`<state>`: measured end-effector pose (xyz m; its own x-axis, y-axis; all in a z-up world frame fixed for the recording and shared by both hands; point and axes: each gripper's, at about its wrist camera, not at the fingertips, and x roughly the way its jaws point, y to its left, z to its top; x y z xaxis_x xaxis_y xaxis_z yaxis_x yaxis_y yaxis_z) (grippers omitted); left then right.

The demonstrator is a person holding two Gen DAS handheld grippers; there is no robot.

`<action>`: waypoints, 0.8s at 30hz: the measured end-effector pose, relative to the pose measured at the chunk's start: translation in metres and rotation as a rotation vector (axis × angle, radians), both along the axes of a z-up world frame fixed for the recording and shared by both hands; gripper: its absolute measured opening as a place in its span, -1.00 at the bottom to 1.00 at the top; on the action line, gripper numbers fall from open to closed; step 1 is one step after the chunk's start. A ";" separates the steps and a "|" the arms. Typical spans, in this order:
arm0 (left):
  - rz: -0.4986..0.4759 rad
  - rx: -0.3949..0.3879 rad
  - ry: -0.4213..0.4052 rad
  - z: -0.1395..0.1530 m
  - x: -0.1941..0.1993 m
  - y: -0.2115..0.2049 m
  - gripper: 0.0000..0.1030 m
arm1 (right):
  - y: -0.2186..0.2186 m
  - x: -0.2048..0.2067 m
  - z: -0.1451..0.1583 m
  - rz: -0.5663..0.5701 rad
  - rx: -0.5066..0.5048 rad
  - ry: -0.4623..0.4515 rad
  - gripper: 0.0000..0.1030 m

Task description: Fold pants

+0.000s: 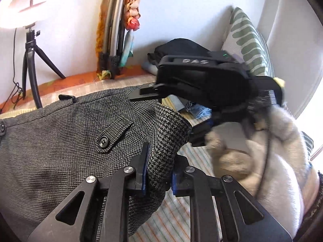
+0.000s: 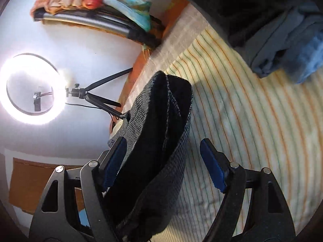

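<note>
Grey checked pants (image 1: 66,133) with a black-buttoned back pocket lie on a striped bed sheet (image 1: 173,217). My left gripper (image 1: 159,173) is shut on a raised fold of the pants' edge. The right gripper's body (image 1: 201,80) hovers just beyond that fold, held by a hand in a pale fleece sleeve (image 1: 262,157). In the right wrist view, my right gripper (image 2: 161,161) is open, its blue pads wide apart. The pants' folded edge (image 2: 157,141) stands between them, against the left pad (image 2: 113,161) and clear of the right one.
A lit ring light on a small tripod (image 1: 30,64) stands at the back left near the wall. A pile of dark and blue clothes (image 2: 272,24) lies on the sheet beyond the pants. A green-patterned pillow (image 1: 248,40) leans at the back right.
</note>
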<state>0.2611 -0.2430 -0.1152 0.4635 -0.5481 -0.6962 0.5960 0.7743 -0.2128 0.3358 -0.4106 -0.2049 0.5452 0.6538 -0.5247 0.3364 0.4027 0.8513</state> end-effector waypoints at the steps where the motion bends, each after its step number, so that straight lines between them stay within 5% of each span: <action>1: 0.004 -0.013 0.003 0.000 0.001 0.001 -0.71 | 0.001 0.002 -0.003 0.000 0.003 0.003 0.51; 2: 0.008 -0.024 0.009 0.000 0.002 0.003 -0.71 | 0.002 0.003 -0.006 -0.001 0.003 0.006 0.46; 4: 0.018 -0.049 0.018 0.000 0.002 0.006 -0.71 | 0.003 0.005 -0.008 0.003 0.024 -0.010 -0.18; 7: 0.033 -0.083 0.018 0.003 0.000 0.011 -0.71 | 0.008 0.009 0.005 0.018 0.004 -0.051 -0.67; 12: 0.014 -0.099 -0.001 0.018 -0.008 0.023 -0.63 | 0.020 0.011 0.037 0.045 -0.051 -0.116 -0.71; 16: -0.010 -0.086 -0.005 0.038 -0.022 0.050 0.05 | 0.030 0.007 0.056 0.036 -0.052 -0.154 -0.72; 19: 0.004 -0.076 -0.063 0.052 -0.035 0.088 0.07 | 0.035 0.005 0.063 0.025 -0.036 -0.165 -0.72; 22: 0.152 0.056 -0.149 0.046 -0.026 0.129 0.07 | 0.044 0.005 0.072 0.016 -0.037 -0.175 -0.72; 24: 0.269 0.137 -0.120 0.028 -0.003 0.150 0.07 | 0.049 0.005 0.079 0.009 -0.040 -0.183 -0.72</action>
<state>0.2581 -0.0930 -0.0876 0.6618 -0.3002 -0.6869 0.3809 0.9239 -0.0367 0.3403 -0.3612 -0.1262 0.6284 0.6394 -0.4430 0.1736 0.4399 0.8811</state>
